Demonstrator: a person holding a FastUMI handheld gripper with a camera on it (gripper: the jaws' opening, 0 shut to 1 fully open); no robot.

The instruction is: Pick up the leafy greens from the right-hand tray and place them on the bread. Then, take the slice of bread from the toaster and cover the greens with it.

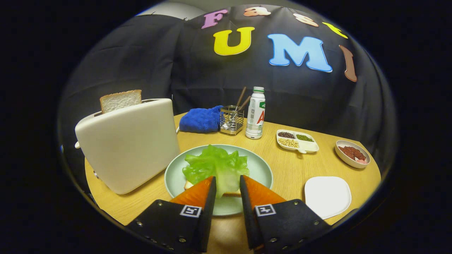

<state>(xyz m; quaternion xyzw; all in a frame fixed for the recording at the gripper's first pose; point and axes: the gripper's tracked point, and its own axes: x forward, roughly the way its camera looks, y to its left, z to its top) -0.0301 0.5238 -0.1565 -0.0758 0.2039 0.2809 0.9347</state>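
We see the gripper (227, 183) at the bottom centre of the frame, its two orange fingers (196, 194) spread a little apart with the stem end of the leafy greens (216, 166) lying in the gap between them. Whether the pads press on the leaf we cannot tell; the fingers flank it but daylight seems to show on each side, so we judge them to be letting go, or only just closing.

The greens rest on the bread (231, 193), which peeps out as a pale crust under the leaf, on the green plate (261, 169) in the middle of the frame. That placing makes sense: the leaf is spread across the lower slice so the second one can sit flat on it.

The second slice of bread (120, 100) stands upright in the slot of the toaster (129, 144) at the left of the frame, poking well above the top (handy for a pinch from above). The white tray (327, 196) at lower right, on the counter (282, 165), lies bare, which suggests to us that the first step is nearly done.
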